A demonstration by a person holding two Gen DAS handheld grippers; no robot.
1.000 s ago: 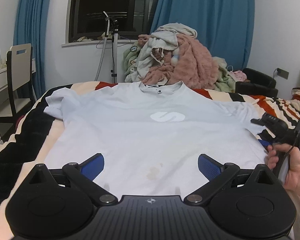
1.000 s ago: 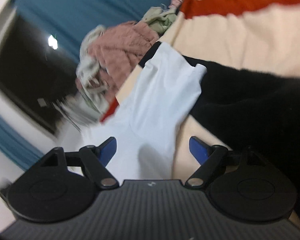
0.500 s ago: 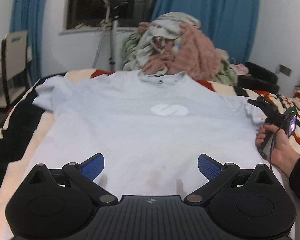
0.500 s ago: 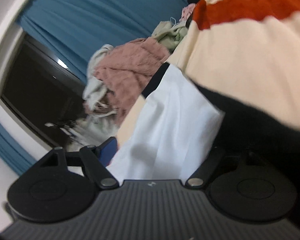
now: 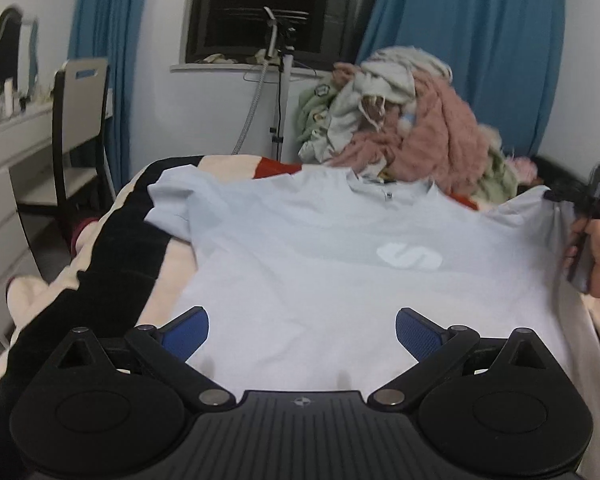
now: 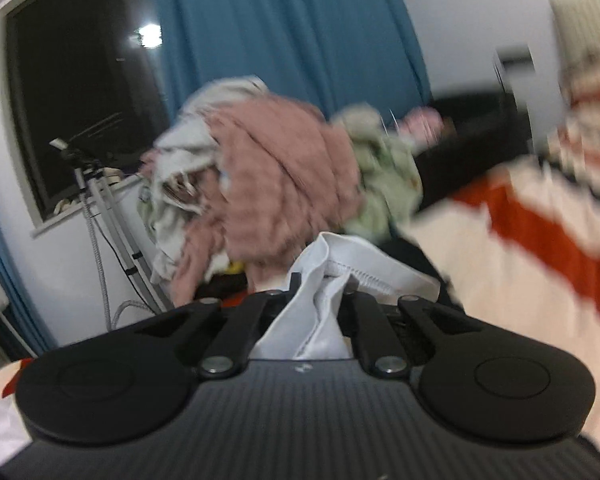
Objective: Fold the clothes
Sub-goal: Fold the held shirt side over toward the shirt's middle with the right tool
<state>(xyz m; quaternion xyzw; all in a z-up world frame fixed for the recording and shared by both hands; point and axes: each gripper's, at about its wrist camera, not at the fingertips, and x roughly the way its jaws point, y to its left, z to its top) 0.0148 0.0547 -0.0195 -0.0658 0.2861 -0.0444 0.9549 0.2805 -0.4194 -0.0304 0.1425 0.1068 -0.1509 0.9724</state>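
garment: a pale blue short-sleeved t-shirt [image 5: 324, 272], front side up
mark: a white rounded logo [image 5: 409, 257] on the chest, a small dark tag at the collar [image 5: 388, 194]
pose: spread flat on my bed, collar towards the far end, hem nearest my left tongs
left sleeve: lies flat, reaching onto the black stripe of the blanket
right sleeve: lifted off the bed, its stitched hem bunched between my right tongs [image 6: 318, 292]
blemish: faint stains near the hem
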